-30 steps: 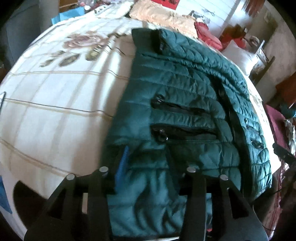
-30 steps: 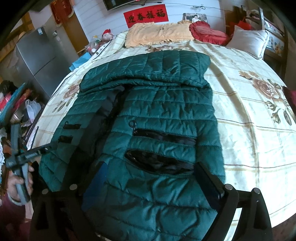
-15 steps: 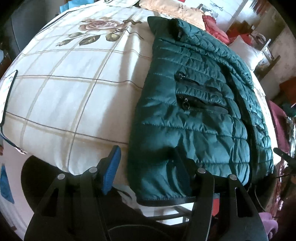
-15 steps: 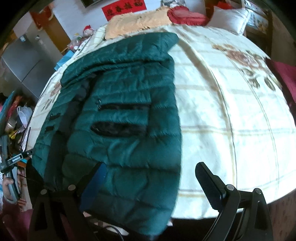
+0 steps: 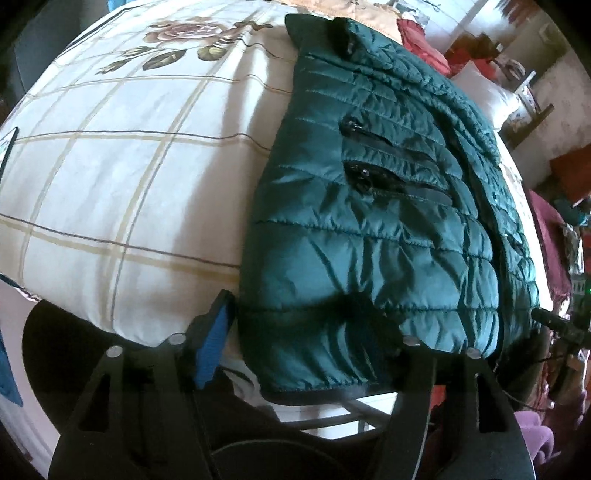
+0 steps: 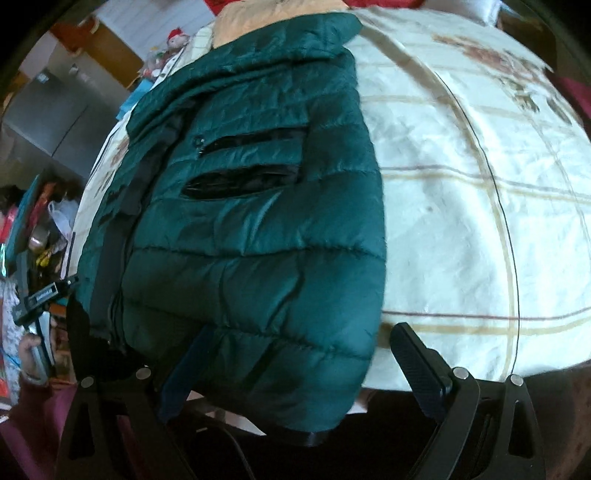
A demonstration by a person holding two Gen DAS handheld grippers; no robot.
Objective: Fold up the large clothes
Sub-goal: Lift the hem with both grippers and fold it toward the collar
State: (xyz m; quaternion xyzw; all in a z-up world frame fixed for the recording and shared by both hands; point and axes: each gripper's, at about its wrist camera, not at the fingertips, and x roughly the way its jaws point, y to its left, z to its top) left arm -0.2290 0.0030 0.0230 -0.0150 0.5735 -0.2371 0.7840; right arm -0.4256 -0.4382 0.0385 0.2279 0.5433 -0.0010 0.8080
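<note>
A dark green quilted jacket [image 5: 369, 229] lies flat on the cream checked bed sheet [image 5: 110, 177], collar far, hem hanging a little over the near edge. My left gripper [image 5: 291, 314] is at the hem's left corner, its jaws opening. The blue pad [image 5: 212, 339] stands clear of the fabric, and the other finger [image 5: 369, 317] is dark against the jacket. In the right wrist view the jacket [image 6: 258, 240] fills the left half. My right gripper [image 6: 299, 332] straddles the hem's right corner, open. One finger [image 6: 417, 362] is over bare sheet, the other finger [image 6: 184, 365] against the fabric.
An orange blanket [image 6: 258, 14], a red cushion [image 5: 421, 40] and a white pillow [image 5: 484, 92] lie at the bed's head. A grey cabinet [image 6: 55, 122] and clutter stand left of the bed in the right wrist view. A hand [image 6: 29, 347] holds the other gripper there. The bed's near edge runs just before both grippers.
Both grippers have drawn back toward the bed's near edge and sunk. The left jaws have widened and its blue pad has come off the fabric. The hem now rests at the edge.
</note>
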